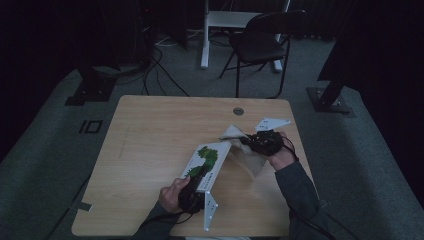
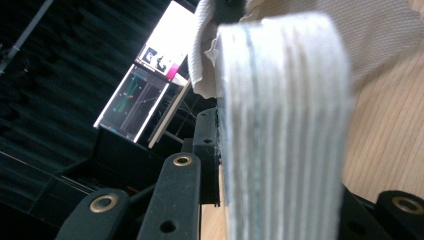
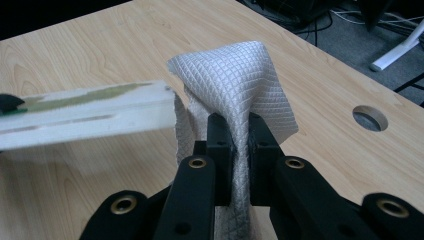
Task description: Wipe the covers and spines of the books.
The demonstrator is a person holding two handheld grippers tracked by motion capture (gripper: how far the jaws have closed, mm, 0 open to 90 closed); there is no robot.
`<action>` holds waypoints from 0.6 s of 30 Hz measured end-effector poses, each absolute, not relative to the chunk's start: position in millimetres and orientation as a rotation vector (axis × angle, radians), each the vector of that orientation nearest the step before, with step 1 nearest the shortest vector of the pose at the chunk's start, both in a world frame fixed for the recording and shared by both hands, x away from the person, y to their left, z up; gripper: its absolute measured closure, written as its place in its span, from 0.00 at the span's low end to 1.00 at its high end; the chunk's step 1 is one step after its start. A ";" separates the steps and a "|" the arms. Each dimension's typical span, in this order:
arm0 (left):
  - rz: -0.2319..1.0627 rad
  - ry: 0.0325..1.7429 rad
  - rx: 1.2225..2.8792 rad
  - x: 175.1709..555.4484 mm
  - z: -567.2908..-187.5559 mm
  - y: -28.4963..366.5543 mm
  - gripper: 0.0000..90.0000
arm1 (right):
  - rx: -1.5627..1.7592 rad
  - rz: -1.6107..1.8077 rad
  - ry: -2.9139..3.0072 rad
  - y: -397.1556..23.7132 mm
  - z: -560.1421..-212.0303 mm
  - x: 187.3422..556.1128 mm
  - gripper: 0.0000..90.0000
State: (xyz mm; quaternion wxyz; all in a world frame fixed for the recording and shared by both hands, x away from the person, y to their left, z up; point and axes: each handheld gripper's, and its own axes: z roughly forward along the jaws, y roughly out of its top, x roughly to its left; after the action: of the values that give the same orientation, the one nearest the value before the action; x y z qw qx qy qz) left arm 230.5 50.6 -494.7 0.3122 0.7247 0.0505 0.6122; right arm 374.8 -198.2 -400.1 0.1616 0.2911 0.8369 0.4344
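On a pale wooden worktop [image 1: 150,150], the left gripper [image 1: 192,197] had its fingers clamped on the near end of a flat white box [image 1: 206,165] printed with green leaves. Just beside the box's far end, the right gripper [image 3: 239,150] pinched a white quilted cloth [image 3: 240,85] — fingers nearly closed, the cloth touching the box.

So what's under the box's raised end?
The box, clamped by the left gripper, tilts up over bare table. White cloth, pinched by the right gripper, hangs at its end. The table under the cloth is hidden.
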 end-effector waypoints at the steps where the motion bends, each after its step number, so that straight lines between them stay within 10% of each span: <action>1: 1.615 0.133 1.912 230.5 -494.7 50.6 0.85 | 0.831 1.240 2.389 -198.2 -400.1 374.8 0.93; 18: 1.571 0.206 1.899 235.7 -491.5 58.0 0.85 | 0.911 1.244 2.388 -204.2 -429.0 369.2 0.93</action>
State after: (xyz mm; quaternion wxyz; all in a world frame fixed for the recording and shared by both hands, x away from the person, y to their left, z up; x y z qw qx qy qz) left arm 235.7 58.0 -491.5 0.3279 0.7254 0.0787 0.6001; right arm 369.2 -204.2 -429.0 0.1489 0.3171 0.8306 0.4329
